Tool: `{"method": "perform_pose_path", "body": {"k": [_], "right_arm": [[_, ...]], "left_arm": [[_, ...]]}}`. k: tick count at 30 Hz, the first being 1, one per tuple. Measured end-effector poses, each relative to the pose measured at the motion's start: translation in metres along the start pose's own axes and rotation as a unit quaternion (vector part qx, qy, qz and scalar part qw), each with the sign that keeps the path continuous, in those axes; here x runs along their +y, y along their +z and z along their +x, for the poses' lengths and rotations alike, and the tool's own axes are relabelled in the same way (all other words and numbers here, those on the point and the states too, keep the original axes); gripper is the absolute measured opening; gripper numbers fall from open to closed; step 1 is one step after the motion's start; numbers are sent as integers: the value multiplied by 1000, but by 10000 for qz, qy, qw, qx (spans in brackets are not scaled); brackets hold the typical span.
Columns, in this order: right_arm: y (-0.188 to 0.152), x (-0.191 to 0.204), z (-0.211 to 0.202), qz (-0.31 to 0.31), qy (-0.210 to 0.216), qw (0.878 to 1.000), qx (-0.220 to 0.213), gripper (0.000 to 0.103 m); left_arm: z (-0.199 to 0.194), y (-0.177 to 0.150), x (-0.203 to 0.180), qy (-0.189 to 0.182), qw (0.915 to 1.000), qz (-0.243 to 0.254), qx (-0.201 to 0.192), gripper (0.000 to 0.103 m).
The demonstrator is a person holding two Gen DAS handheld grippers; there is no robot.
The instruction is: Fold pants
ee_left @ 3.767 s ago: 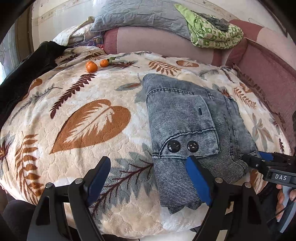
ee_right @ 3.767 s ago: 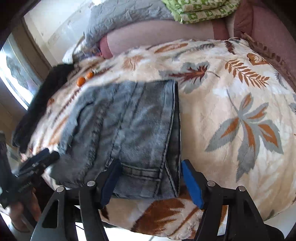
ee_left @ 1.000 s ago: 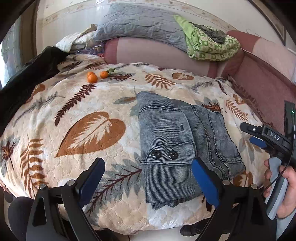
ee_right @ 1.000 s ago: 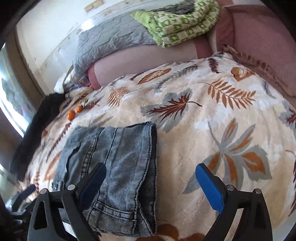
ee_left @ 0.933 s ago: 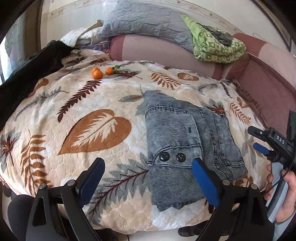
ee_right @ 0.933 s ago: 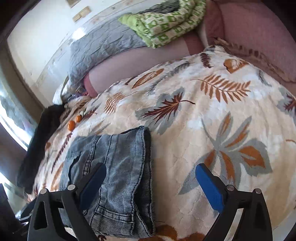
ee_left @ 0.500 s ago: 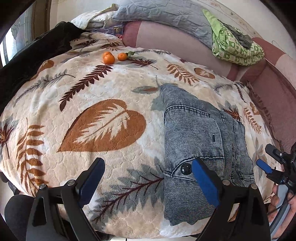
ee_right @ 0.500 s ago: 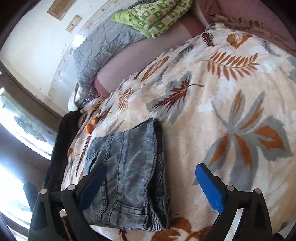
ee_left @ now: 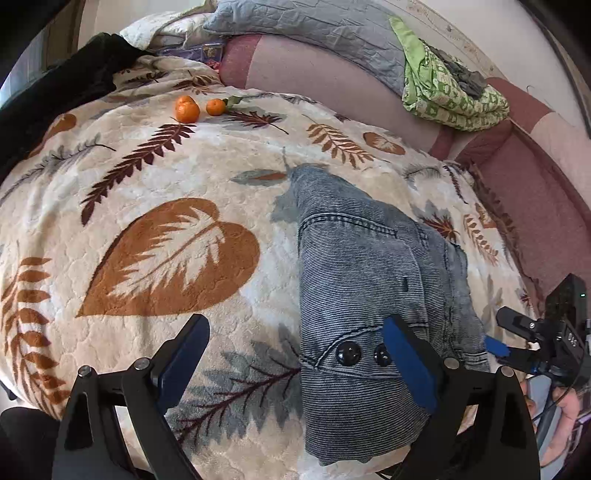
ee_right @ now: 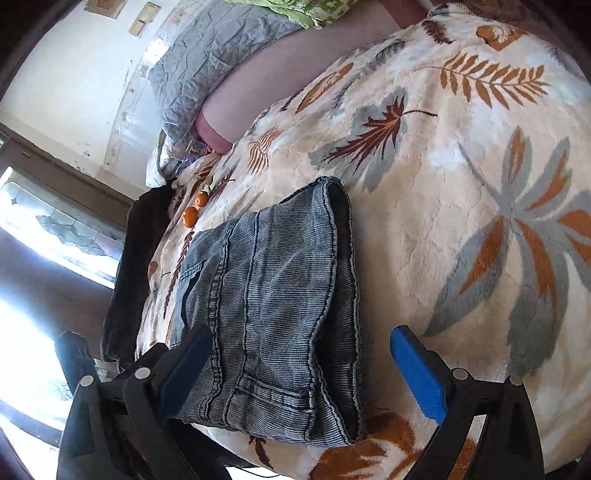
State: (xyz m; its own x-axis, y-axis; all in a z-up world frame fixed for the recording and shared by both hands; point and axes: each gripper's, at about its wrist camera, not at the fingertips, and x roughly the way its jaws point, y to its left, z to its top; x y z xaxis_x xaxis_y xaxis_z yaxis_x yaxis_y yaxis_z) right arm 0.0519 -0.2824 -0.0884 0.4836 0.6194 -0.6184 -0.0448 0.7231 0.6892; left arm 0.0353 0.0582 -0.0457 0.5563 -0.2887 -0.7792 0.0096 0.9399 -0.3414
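Pants point(ee_left: 373, 266) of grey-blue denim lie folded into a compact bundle on the blanket point(ee_left: 147, 206), a cream plush throw printed with brown, orange and grey leaves. The bundle sits toward the near edge of the blanket, and in the left wrist view two black buttons point(ee_left: 349, 352) show on a flap at its near end. The left gripper point(ee_left: 295, 354) hangs above the blanket's near edge with its blue-padded fingers point(ee_left: 183, 354) spread wide and nothing between them; one finger stands over the bare blanket, the other in front of the pants beside the buttons. The right gripper point(ee_right: 299, 365) likewise has its fingers point(ee_right: 419, 374) wide apart and holds nothing; in its own view the near hem of the pants point(ee_right: 273, 314) lies between the two fingers, with one finger over the denim's left side and the other over the blanket. Whether either gripper touches the cloth cannot be told. In the left wrist view the right gripper point(ee_left: 496, 347) shows at the far right, just beside the pants, with a hand point(ee_left: 561, 410) on its handle. Two oranges point(ee_left: 187, 109) rest side by side on the far part of the blanket, well apart from the pants. Behind the blanket runs a pink backrest point(ee_left: 314, 74) with a grey quilt point(ee_left: 314, 26) and a green patterned cloth point(ee_left: 450, 96) draped over it.
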Motion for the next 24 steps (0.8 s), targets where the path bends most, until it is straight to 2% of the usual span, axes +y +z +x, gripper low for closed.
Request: {"method": "perform_pose_path", "body": {"k": [2,5,10,15,16,17,18,19,20,21,24], "right_arm": [[4,-2,4,169,219,9993,251,99],[11,-1,10,234,160,9988,401,99],[24,5,29,179,-39,9975,689,98],[38,4,45,375,16,9958,832,99],[40,9,47,242,-62,9959,874,92],[39,15,49,48,-264,9954,921,71],[39,20,50,-68,-478,9945,927,59],[37,23,51,-166,-539,9938,959,41],[35,25,52,-284,-608,9928,989,36],[35,26,52,-349,-663,9924,977,35],[34,30,54,-419,-725,9919,954,31]], "left_arm": [[5,7,7,-439,9987,-187,156,95],[16,17,12,-825,9955,-373,288,95],[46,23,10,-1200,9883,-570,748,95],[55,23,1,-1292,9876,-476,759,95],[55,23,-3,-1298,9876,-437,764,87],[57,23,-7,-1310,9875,-347,811,68],[57,23,-10,-1116,9900,-253,825,64],[56,22,-12,-929,9923,-156,807,56],[56,21,-14,-824,9935,-45,784,52],[54,20,-16,-762,9943,55,749,51],[48,21,-18,-645,9952,235,693,38]]}}
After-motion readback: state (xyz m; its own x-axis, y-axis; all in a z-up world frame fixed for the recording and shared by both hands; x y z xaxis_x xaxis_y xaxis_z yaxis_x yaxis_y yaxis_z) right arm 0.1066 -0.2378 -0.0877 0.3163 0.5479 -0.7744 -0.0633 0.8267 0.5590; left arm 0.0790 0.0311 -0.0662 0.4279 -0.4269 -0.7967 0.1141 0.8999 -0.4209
